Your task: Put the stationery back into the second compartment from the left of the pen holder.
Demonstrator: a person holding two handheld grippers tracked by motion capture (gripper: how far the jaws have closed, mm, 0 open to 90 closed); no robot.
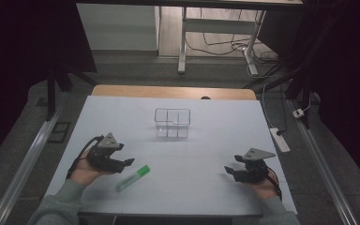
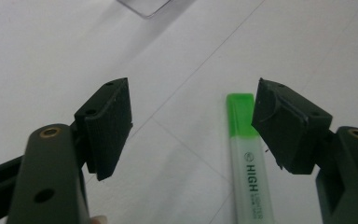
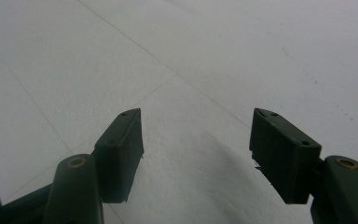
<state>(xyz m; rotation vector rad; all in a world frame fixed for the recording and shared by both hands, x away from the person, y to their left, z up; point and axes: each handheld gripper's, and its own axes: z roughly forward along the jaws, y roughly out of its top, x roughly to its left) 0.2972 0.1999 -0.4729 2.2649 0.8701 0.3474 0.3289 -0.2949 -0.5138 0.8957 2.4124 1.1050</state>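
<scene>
Lying flat on the white surface, a green highlighter rests near the front edge, its green cap end pointing away from the person. Just to its left the left gripper is held above the surface, fingers spread wide with nothing between them; in the left gripper view the highlighter lies partly under the right-hand finger. Farther back stands a clear divided box. Well apart, the right gripper hangs with fingers wide and bare.

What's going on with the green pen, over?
Left gripper open, beside highlighter. Right gripper open, empty. Highlighter flat on table, untouched. Nothing blocking.
</scene>
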